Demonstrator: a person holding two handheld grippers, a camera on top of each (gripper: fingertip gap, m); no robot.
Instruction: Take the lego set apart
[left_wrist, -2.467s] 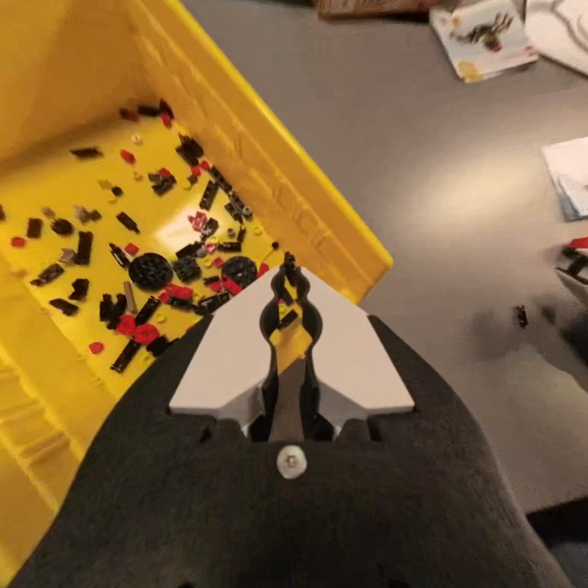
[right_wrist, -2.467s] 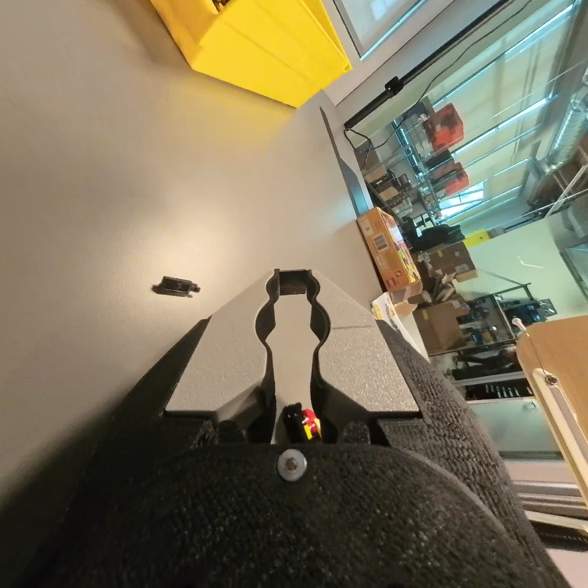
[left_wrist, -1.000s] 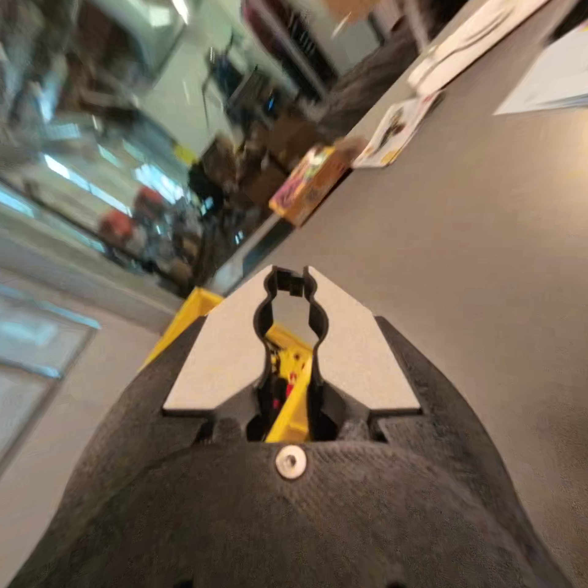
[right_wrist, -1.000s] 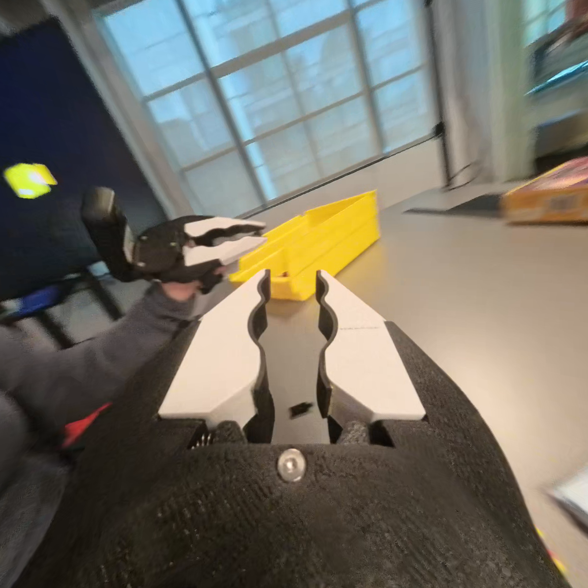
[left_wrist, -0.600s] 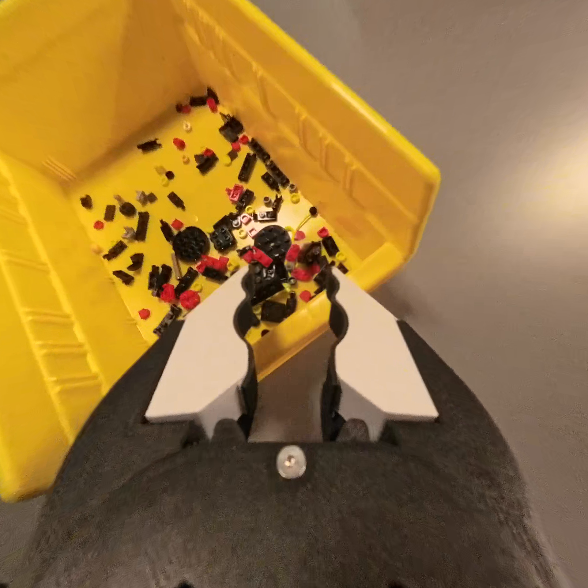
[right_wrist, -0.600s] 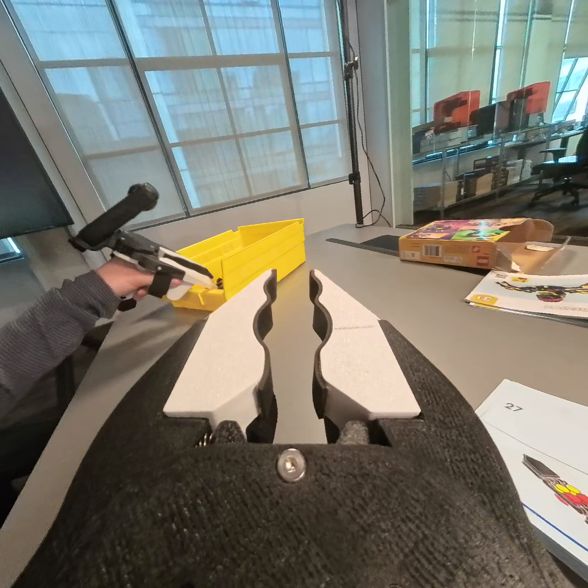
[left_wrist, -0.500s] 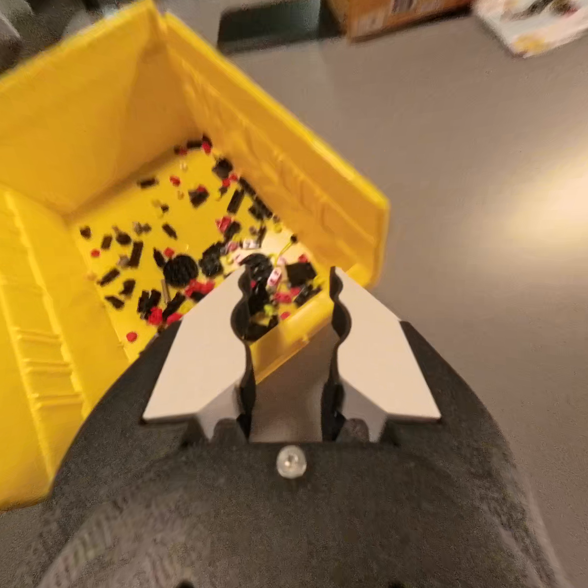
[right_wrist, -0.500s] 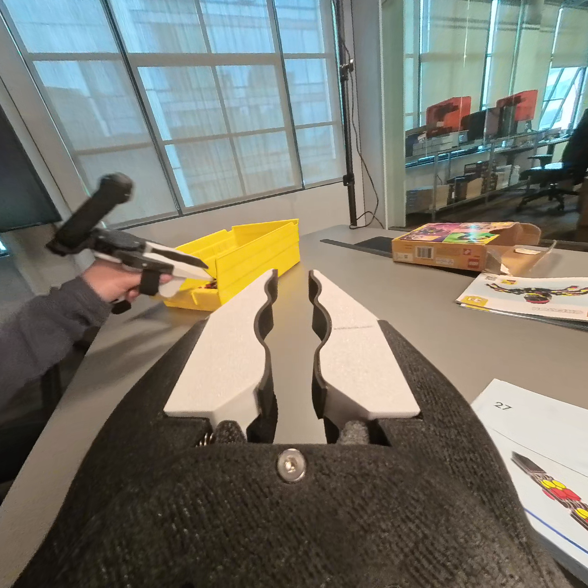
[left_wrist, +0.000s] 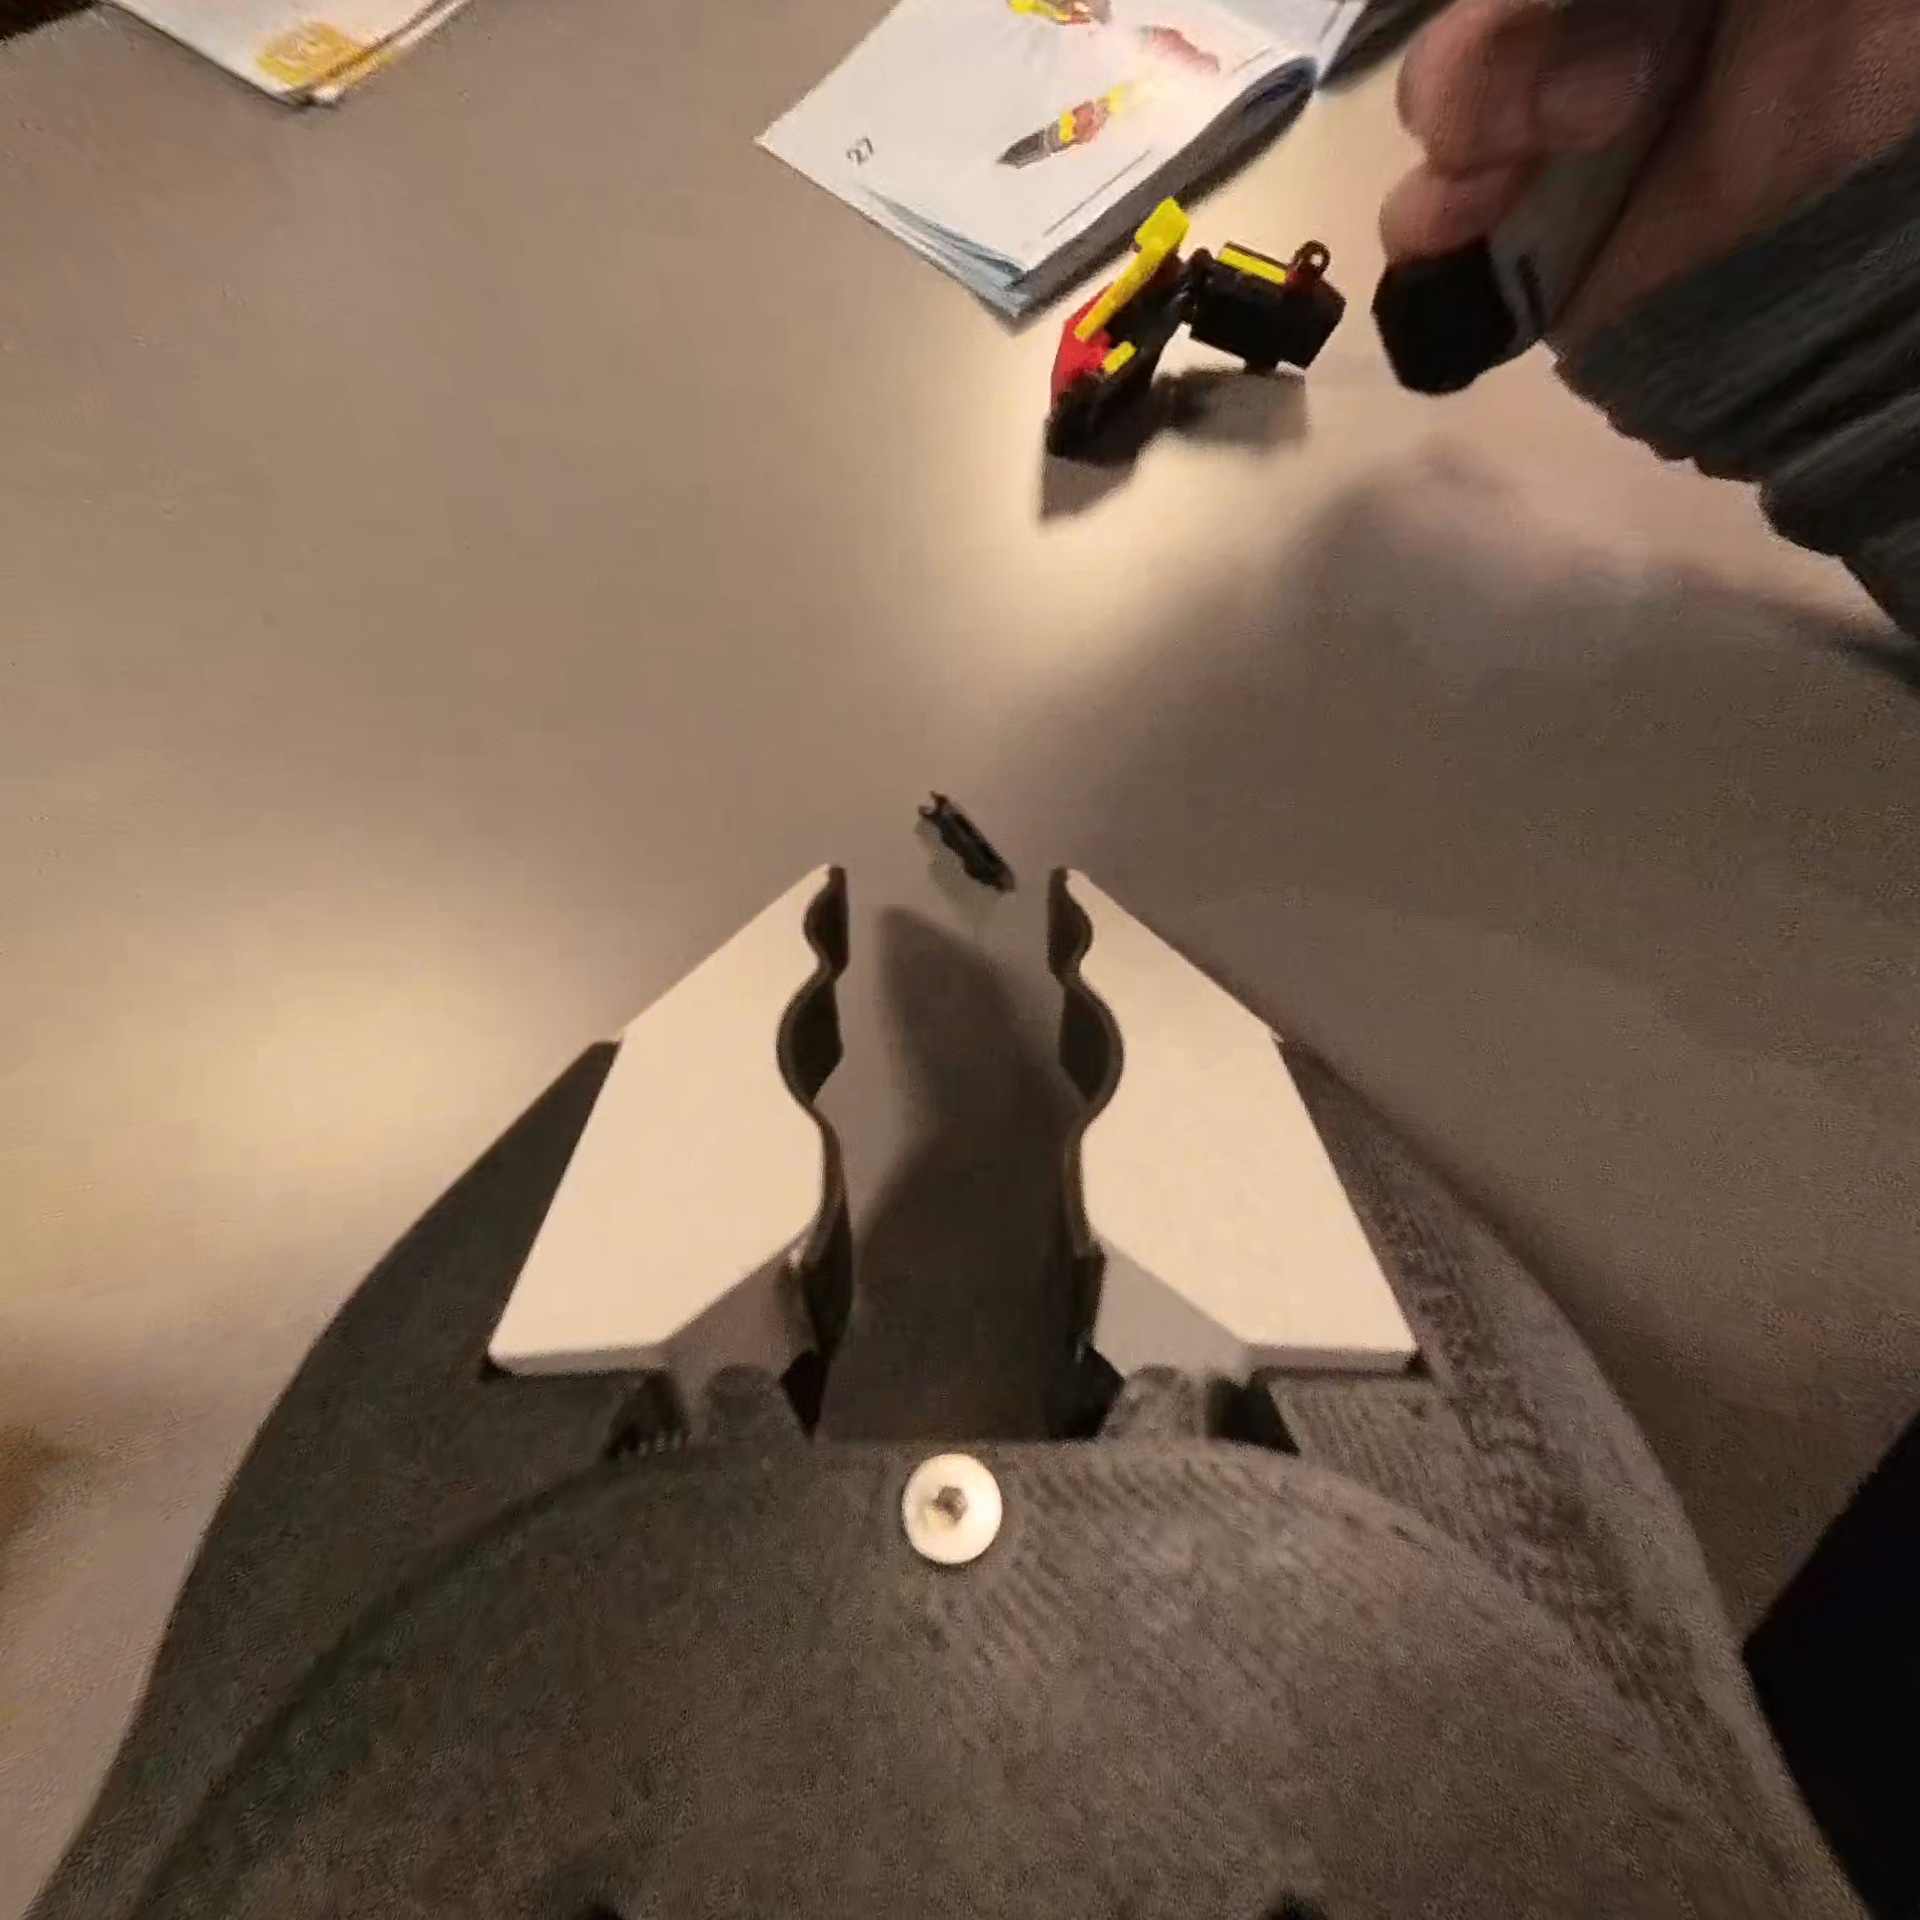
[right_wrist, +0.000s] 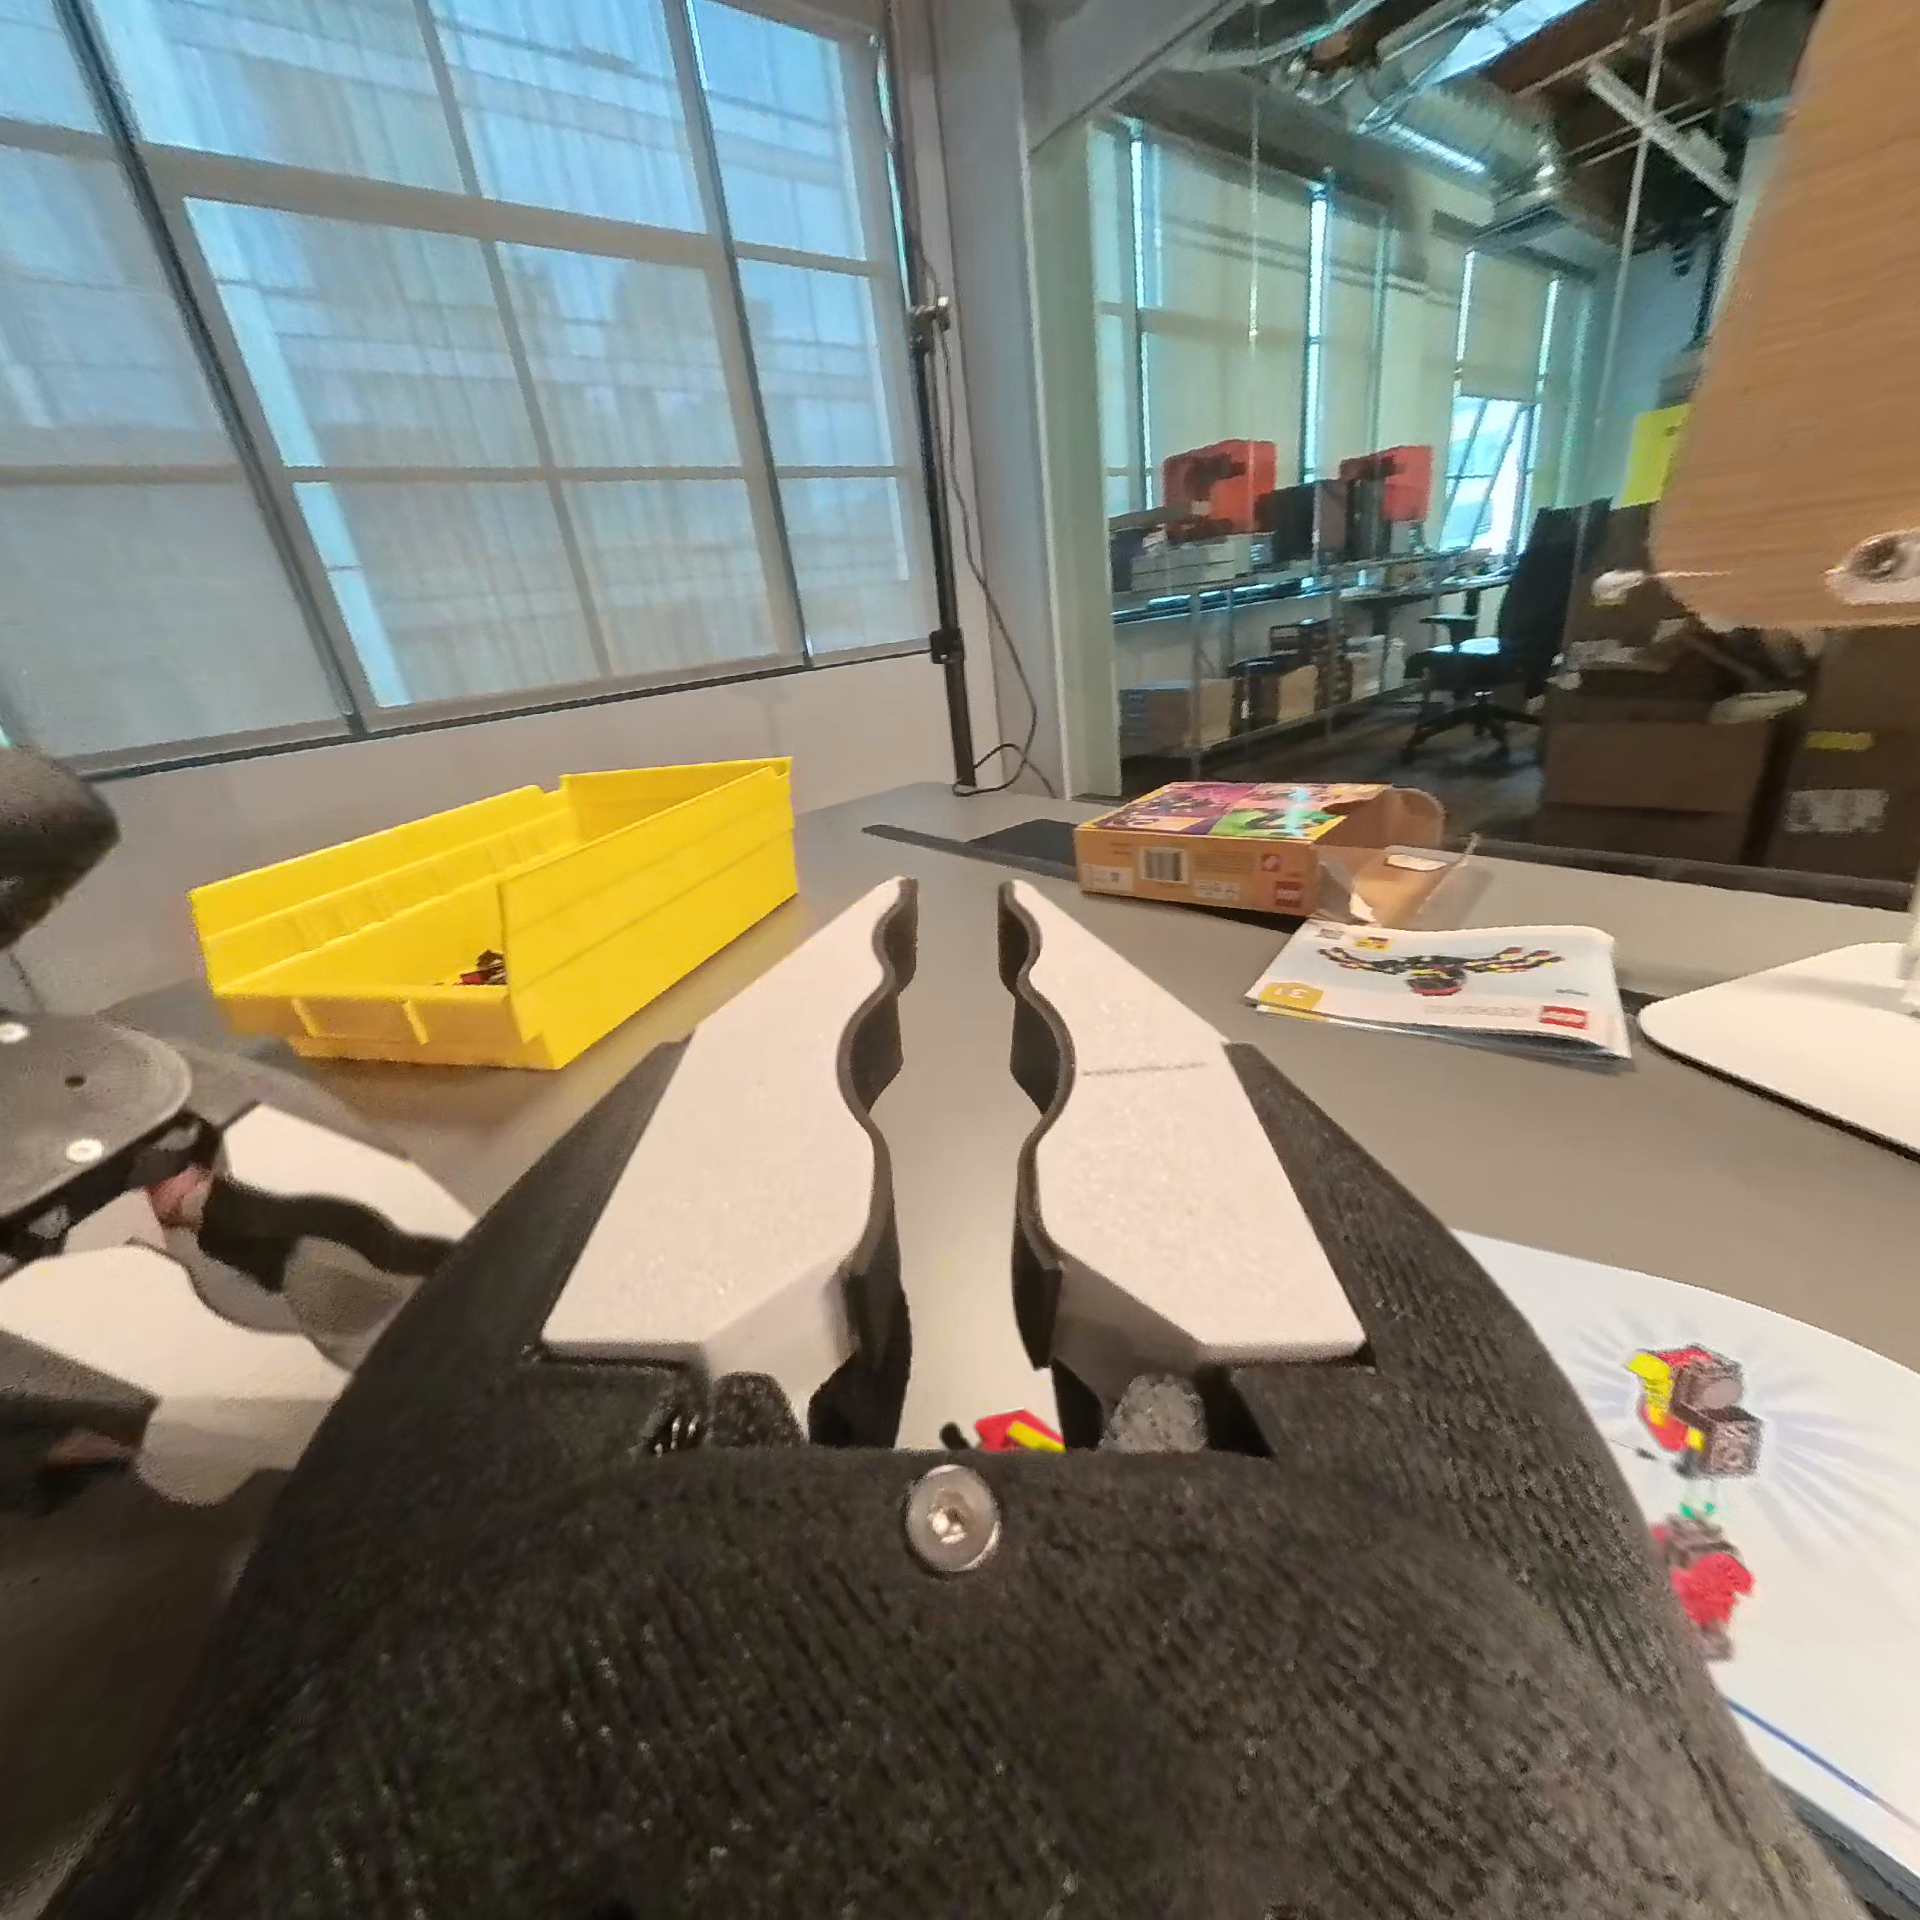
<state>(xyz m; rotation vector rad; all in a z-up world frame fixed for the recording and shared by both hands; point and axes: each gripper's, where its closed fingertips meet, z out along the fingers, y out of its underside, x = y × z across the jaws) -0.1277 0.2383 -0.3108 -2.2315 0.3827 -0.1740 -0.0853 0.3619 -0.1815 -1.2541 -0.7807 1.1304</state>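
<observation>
In the left wrist view my left gripper (left_wrist: 943, 883) is open and empty, low over the grey table. A small black lego piece (left_wrist: 966, 844) lies just ahead of its tips. A red, black and yellow lego model (left_wrist: 1174, 322) stands farther off at the upper right, beside a hand (left_wrist: 1538, 156) holding the other gripper. In the right wrist view my right gripper (right_wrist: 958, 902) is open and empty, level above the table. A bit of the red and yellow model (right_wrist: 1013, 1432) shows under its base. The left gripper (right_wrist: 260, 1247) shows at the left edge.
A yellow bin (right_wrist: 499, 935) with loose lego pieces stands at the far left of the table. A lego box (right_wrist: 1226, 847) and instruction booklets (right_wrist: 1455, 987) lie at the back right. An open booklet (left_wrist: 1039, 135) lies by the model. A white base plate (right_wrist: 1808, 1039) sits at the right. Spacing between my two grippers at the tips: around 20 centimeters.
My left gripper has swung away from the yellow bin to the table near the small black piece and the model. Both grippers, shut earlier, are open.
</observation>
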